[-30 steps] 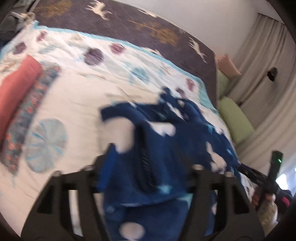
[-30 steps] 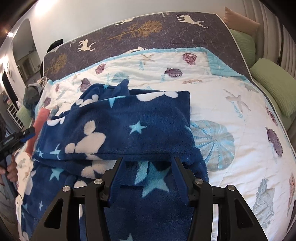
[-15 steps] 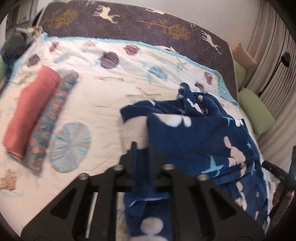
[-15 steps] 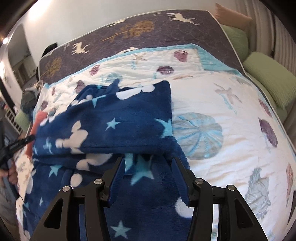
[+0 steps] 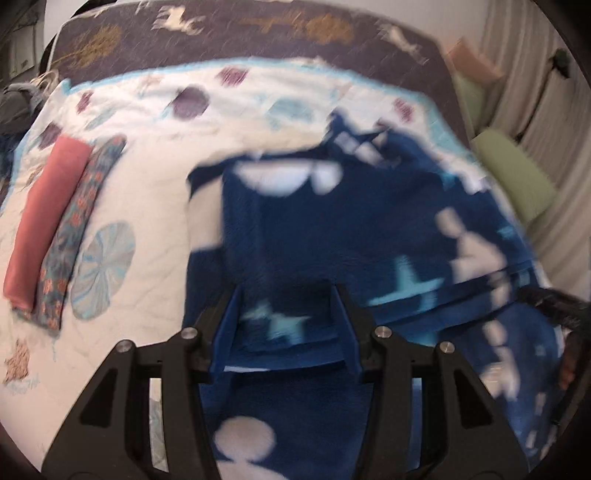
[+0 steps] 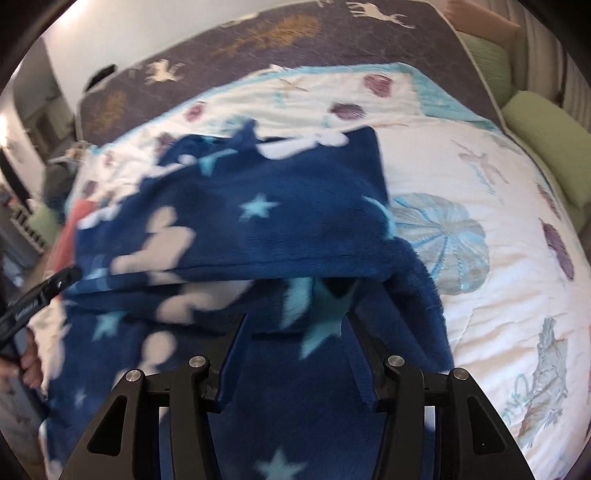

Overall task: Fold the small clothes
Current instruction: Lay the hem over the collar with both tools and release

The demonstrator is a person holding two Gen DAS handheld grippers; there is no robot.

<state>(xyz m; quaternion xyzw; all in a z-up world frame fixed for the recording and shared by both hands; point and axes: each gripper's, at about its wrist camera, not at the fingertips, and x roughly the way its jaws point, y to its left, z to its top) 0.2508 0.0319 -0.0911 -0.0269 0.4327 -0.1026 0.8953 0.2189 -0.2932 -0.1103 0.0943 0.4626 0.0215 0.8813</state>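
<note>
A dark blue fleece piece (image 5: 332, 229) with white shapes and light blue stars lies half folded on the bed; it also shows in the right wrist view (image 6: 266, 221). My left gripper (image 5: 286, 295) is open, its jaws wide apart over the fleece's near left part. My right gripper (image 6: 297, 325) is open over the fleece's near right part, with fabric lying between its fingers. The folded upper layer ends just beyond both grippers. The left view is blurred.
A folded salmon cloth (image 5: 44, 221) and a folded patterned cloth (image 5: 77, 229) lie side by side at the left on the white seashell quilt (image 6: 498, 229). Green pillows (image 6: 546, 147) line the right edge. A dark deer-print cover (image 6: 295, 33) lies at the far side.
My left gripper, shut on the fleece half a second ago, has opened and let it go. The folded layer has settled toward me. My right gripper stays open in place.
</note>
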